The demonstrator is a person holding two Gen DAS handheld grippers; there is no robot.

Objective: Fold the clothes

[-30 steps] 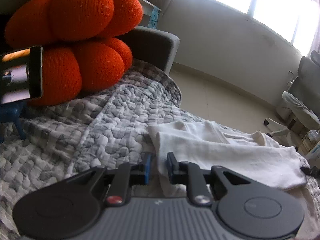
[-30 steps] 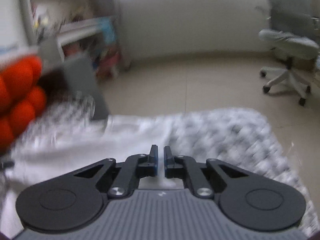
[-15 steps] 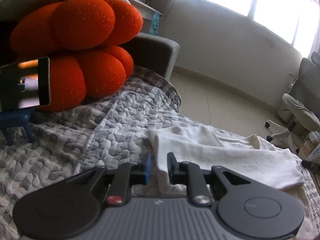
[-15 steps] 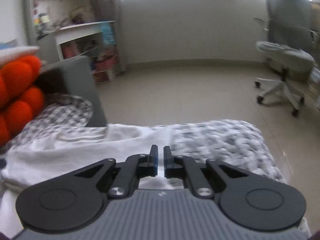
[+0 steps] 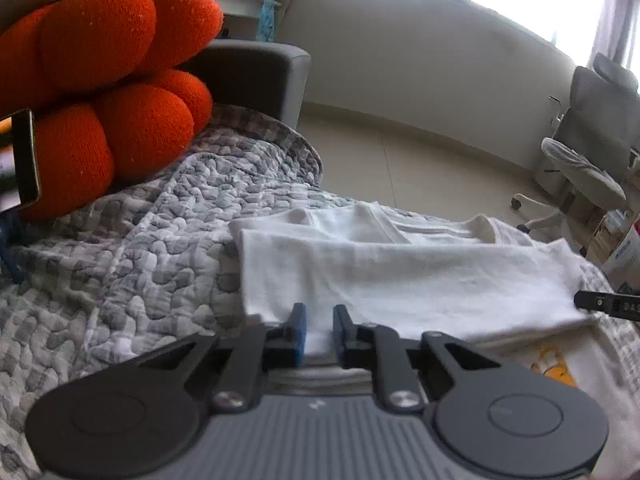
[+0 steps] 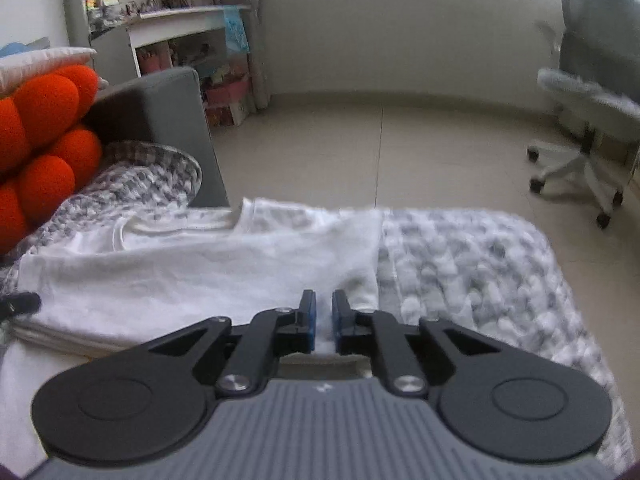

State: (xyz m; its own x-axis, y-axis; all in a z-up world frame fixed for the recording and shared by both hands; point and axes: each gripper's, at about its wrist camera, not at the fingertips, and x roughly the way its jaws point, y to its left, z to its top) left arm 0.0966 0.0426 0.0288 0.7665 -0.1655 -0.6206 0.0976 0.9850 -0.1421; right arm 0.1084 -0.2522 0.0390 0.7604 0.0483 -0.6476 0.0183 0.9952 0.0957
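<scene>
A white T-shirt [image 5: 400, 280] lies folded lengthwise on a grey quilted blanket [image 5: 140, 280]; a yellow print [image 5: 556, 364] shows on its lower layer. My left gripper [image 5: 319, 312] is at the near-left part of the folded edge. Its jaws are closing, with white cloth between the blue pads. In the right wrist view the T-shirt [image 6: 200, 272] spreads to the left. My right gripper [image 6: 324, 298] is shut on the cloth near its right corner. The right gripper's tip [image 5: 608, 304] shows at the left wrist view's right edge.
An orange knotted cushion [image 5: 112, 80] rests on the blanket against the grey sofa arm [image 5: 256, 76]. A phone on a blue stand [image 5: 24, 160] is at far left. Beyond the blanket's edge [image 6: 460, 272] are a tiled floor, a grey office chair [image 6: 592, 112] and white shelves [image 6: 180, 40].
My left gripper has shifted right, from the shirt's left edge onto the fold, and its jaws have narrowed. The right wrist view went from blurred to steady and its jaws drew slightly tighter.
</scene>
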